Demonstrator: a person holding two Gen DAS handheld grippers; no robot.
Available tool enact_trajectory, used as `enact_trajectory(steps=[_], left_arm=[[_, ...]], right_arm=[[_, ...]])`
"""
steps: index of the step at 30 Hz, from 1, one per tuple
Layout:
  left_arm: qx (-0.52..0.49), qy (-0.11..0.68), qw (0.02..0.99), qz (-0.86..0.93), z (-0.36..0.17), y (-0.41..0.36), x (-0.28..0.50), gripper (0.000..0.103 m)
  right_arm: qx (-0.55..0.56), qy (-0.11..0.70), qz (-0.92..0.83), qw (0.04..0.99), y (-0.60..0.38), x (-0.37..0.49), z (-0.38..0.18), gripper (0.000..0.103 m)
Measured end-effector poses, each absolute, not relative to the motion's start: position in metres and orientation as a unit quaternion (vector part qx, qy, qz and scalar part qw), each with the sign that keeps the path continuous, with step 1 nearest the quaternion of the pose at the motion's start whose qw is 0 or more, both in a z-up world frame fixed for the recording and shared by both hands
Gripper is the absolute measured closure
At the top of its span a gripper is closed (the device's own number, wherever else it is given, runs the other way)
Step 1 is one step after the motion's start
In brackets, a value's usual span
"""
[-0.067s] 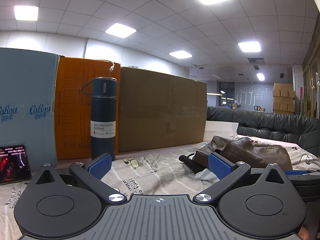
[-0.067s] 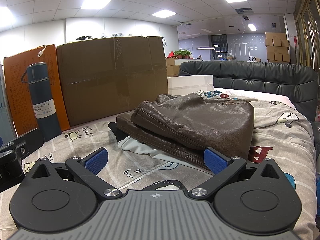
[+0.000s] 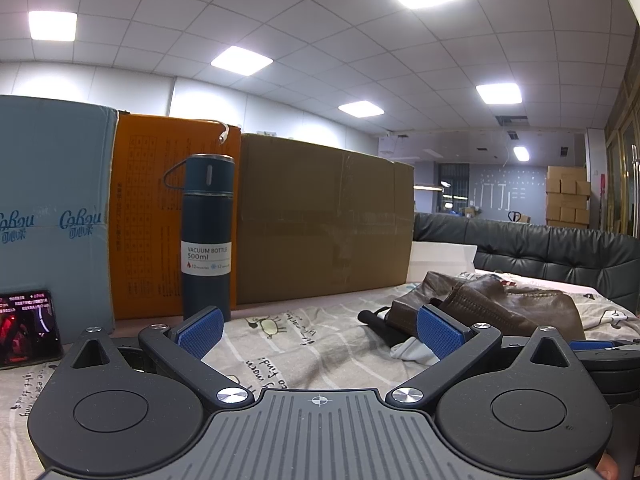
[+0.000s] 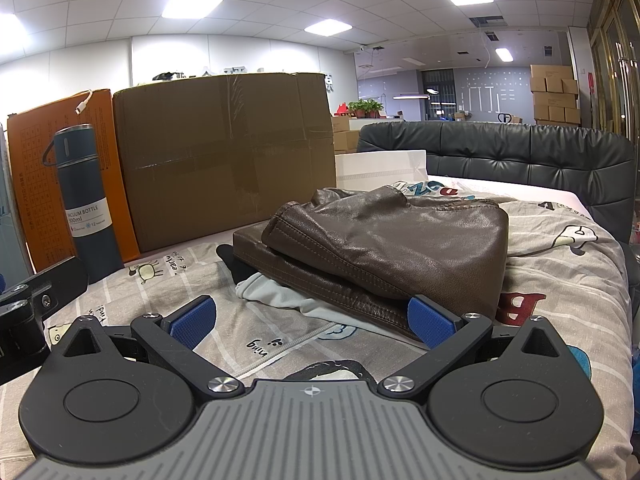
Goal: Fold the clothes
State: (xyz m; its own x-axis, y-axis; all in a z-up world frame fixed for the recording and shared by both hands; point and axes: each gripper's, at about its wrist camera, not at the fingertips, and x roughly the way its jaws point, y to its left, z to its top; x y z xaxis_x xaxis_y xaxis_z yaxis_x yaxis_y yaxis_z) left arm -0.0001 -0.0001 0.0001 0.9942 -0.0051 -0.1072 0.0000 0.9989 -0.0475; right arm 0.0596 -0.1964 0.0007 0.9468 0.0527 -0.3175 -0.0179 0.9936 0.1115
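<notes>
A folded brown leather jacket (image 4: 400, 248) lies on the printed bedsheet (image 4: 256, 320), on top of a pale garment (image 4: 276, 294) and a black one (image 4: 234, 262). My right gripper (image 4: 310, 326) stands open just in front of the pile, with nothing between its blue pads (image 4: 430, 326). In the left wrist view the same jacket (image 3: 500, 308) lies to the right, ahead of my left gripper (image 3: 320, 330), which is open and empty over the sheet (image 3: 304, 344). Part of the left gripper's body (image 4: 28, 304) shows at the left edge of the right wrist view.
A dark blue vacuum bottle (image 3: 206, 236) stands upright at the back left. Behind it are a brown carton (image 3: 324, 220), an orange box (image 3: 148, 216) and a pale blue pack (image 3: 52, 208). A lit phone (image 3: 28, 326) leans at far left. A black padded headboard (image 4: 520, 160) bounds the right.
</notes>
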Motion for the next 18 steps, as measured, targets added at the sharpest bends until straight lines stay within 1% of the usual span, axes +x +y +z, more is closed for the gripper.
enact_trajectory(steps=[18], left_arm=[[-0.023,0.054,0.998,0.000,0.0005,0.0001,0.0008,0.000]], right_arm=[[0.056,0.157,0.019,0.986,-0.1967,0.0608,0.0004,0.000]])
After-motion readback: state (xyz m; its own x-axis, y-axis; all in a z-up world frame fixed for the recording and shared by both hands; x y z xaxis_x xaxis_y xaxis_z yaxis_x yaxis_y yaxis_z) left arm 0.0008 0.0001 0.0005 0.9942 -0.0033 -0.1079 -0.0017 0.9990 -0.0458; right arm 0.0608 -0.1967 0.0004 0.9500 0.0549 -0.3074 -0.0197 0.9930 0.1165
